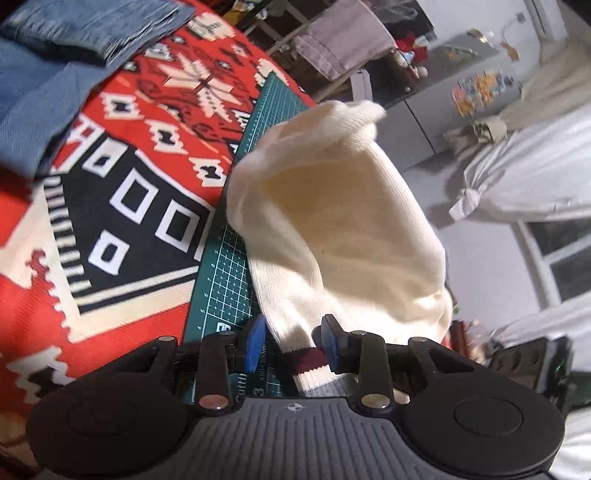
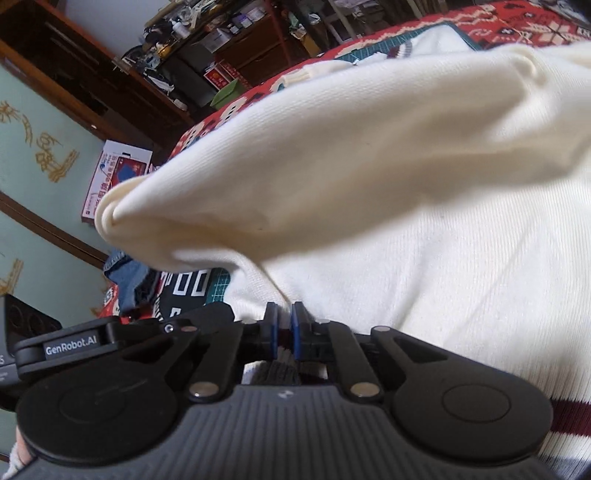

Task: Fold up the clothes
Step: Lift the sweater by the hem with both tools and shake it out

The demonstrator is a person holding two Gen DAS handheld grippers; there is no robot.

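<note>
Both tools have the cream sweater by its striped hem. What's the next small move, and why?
Probably carry the hem forward over the sweater body and lay it flat. The left tool and right tool each pinch the hem, the cloth billows lifted above the green mat, and one fold seems half made.

I see a cream sweater [image 1: 343, 221] with a maroon-striped hem, a red, black and white geometric blanket [image 1: 122, 206], a green gridded mat [image 1: 225, 280], and blue denim [image 1: 85, 33].
</note>
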